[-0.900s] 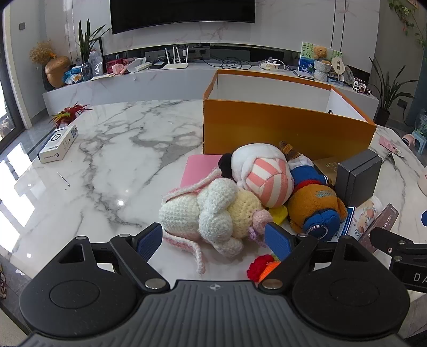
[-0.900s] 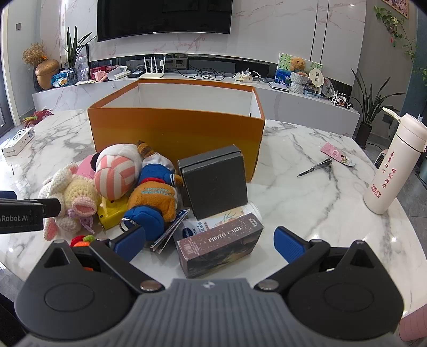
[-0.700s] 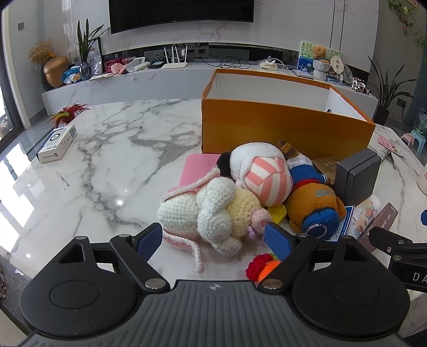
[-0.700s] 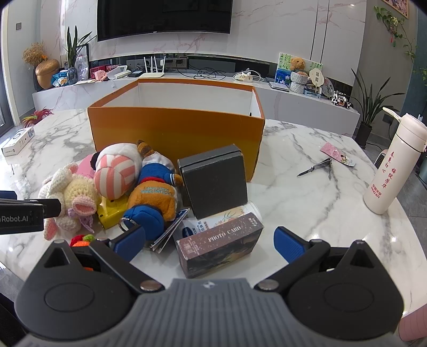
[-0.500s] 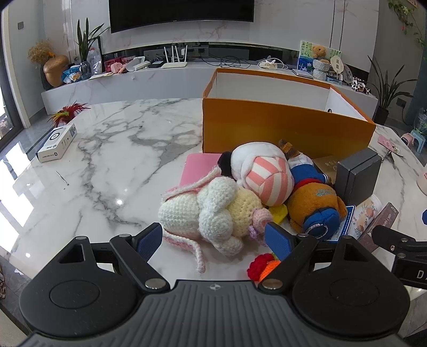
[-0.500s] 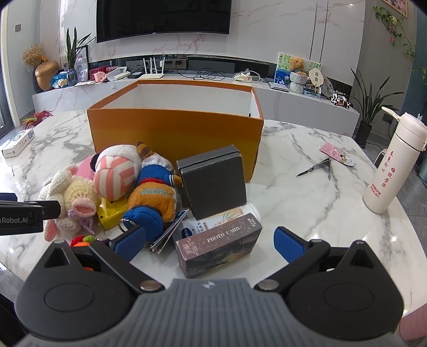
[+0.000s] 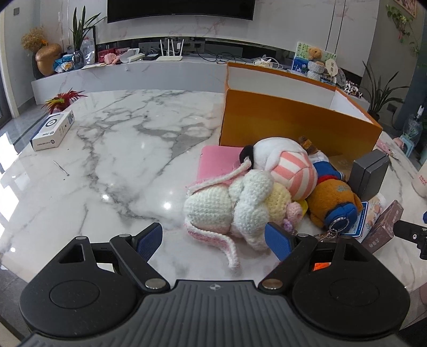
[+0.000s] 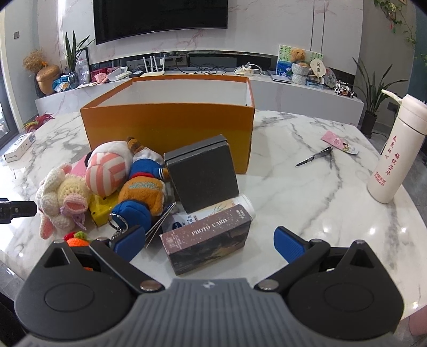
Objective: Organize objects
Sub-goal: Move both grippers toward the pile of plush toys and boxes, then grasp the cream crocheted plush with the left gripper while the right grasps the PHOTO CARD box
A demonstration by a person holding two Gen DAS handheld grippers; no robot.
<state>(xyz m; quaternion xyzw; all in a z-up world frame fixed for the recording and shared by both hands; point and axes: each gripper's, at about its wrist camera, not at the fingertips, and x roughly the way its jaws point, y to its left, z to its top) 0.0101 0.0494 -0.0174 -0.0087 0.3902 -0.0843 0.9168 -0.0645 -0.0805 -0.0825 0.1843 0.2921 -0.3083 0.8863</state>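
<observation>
Marble wall (image 8: 267,24), dark television (image 8: 160,18), white console (image 7: 133,77)

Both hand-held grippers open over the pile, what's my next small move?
Probably ease the right hand-held gripper forward around the photo card box and close: it lies between the open jaws, nearest and unburied, with the orange box open behind.

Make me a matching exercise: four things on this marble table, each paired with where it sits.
1. large orange cardboard box
2. brown "PHOTO CARD" box
3. tall white bottle with red lettering
4. cream crocheted plush

a. between the right gripper's fingers
b. far right
c. just ahead of the left gripper
d. behind the toy pile

Pairs: 1-d, 2-a, 3-b, 4-c
</observation>
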